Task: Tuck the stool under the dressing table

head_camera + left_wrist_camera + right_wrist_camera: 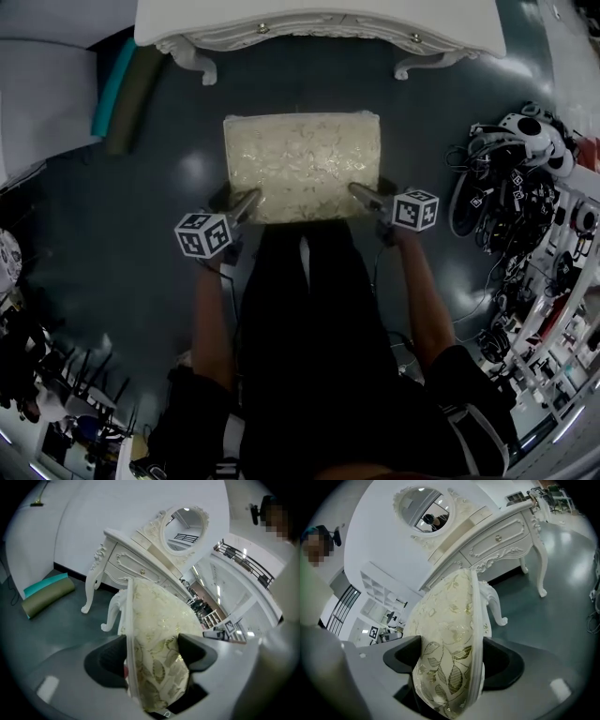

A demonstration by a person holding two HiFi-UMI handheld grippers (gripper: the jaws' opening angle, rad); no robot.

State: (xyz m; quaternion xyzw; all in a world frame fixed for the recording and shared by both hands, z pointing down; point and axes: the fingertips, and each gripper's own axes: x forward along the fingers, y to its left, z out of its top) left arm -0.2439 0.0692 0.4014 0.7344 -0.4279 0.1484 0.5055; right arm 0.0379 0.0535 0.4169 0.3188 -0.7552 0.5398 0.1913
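Observation:
The stool (302, 167) has a cream seat cushion with a gold leaf pattern and white carved legs (112, 613). In the head view it is in front of the white dressing table (319, 23), with a gap of dark floor between them. My left gripper (246, 202) is shut on the seat's near left corner, and the cushion (154, 667) fills its jaws. My right gripper (362, 193) is shut on the near right corner, with the cushion edge (450, 663) pressed between its pads. Both gripper views show the table's drawers (501, 541) and oval mirror (185, 524) ahead.
A rolled teal and olive mat (122, 89) lies on the floor left of the table's leg. Headsets, cables and gear (516, 187) crowd the right side. The person's legs in black (309, 328) stand directly behind the stool. More clutter sits at the lower left.

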